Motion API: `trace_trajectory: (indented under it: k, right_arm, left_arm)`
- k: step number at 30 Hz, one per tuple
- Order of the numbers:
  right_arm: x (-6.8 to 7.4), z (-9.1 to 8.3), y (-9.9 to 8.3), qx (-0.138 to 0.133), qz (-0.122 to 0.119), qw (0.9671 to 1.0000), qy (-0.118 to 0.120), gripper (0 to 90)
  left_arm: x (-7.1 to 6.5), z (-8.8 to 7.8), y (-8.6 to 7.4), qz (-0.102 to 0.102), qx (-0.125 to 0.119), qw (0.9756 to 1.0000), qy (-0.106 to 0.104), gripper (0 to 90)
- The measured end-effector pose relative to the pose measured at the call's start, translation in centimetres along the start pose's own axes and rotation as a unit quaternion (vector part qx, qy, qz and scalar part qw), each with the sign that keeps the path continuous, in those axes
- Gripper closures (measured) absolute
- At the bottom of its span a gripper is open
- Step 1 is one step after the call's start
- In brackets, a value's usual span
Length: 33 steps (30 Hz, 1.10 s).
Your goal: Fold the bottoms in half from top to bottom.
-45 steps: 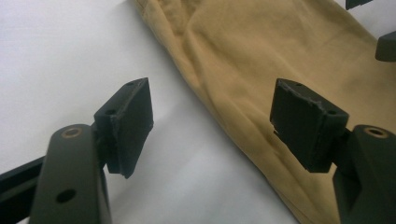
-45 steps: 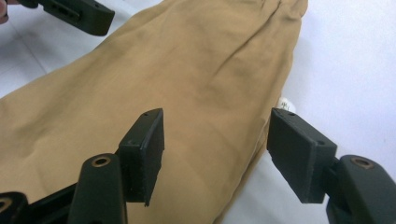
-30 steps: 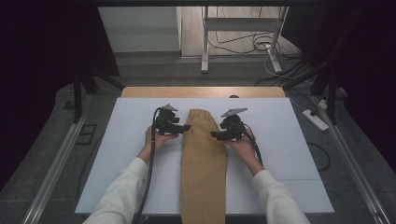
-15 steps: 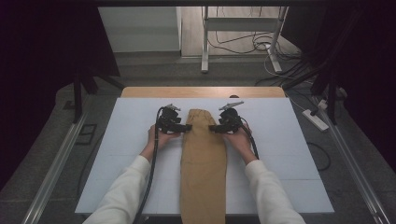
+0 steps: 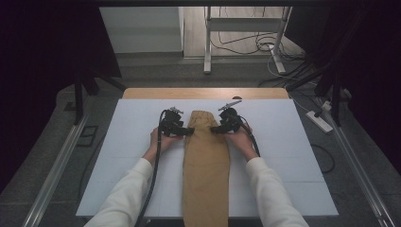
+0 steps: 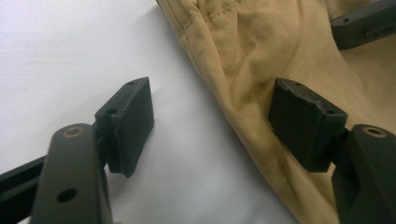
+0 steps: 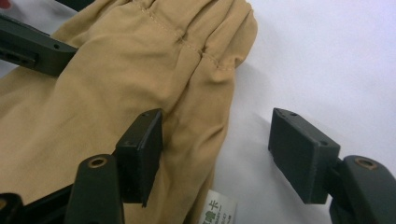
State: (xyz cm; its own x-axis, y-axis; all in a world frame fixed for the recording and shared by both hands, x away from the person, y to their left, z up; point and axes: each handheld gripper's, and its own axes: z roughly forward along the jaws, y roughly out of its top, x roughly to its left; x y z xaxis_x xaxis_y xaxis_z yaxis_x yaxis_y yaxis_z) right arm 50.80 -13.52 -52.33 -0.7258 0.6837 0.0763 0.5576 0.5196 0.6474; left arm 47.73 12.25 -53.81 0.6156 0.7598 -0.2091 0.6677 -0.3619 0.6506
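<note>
Both pairs of jaws stand spread wide, and neither pinches anything. On my left gripper, one jaw hangs over the bare white table and the other sits above the tan garment, right at its left edge; the cloth's border runs through the gap between them. Whether that jaw's pad presses the cloth or only hovers close, I cannot tell. My right gripper mirrors this: one jaw is over the tan fabric near its gathered, stitched band, the other over the white surface to the right, with the garment's right edge and a small white label between them. No cloth is squeezed there either.

From the high view, my left gripper and my right gripper flank the far end of the garment, one on each side, their tips pointing inward toward each other across it.

That garment lies flat as a long, narrow strip in the middle of the table. Its long axis runs near to far, straight away from me. The gathered band is the far end, lying between the two grippers well short of the table's far edge, while the near end reaches the table's near edge between my two white sleeves.
</note>
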Motion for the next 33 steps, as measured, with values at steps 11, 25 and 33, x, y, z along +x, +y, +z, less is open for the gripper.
trace_trajectory:
  k: [11,25,33]
  right_arm:
    - [0.7,0.2,0.4,0.013,-0.006,0.9996,0.025,67.1]
    - [0.9,-0.3,0.3,0.007,-0.010,0.9992,0.038,80.5]
    - [1.3,-1.7,0.7,-0.024,-0.023,0.9990,0.029,80.8]
  left_arm:
    - [-0.5,0.2,-0.2,0.001,-0.005,0.9996,-0.027,60.5]
    - [-0.9,-0.4,-0.1,0.019,-0.005,0.9989,-0.043,83.5]
    - [-1.3,-2.1,0.5,0.042,-0.031,0.9979,-0.039,83.6]
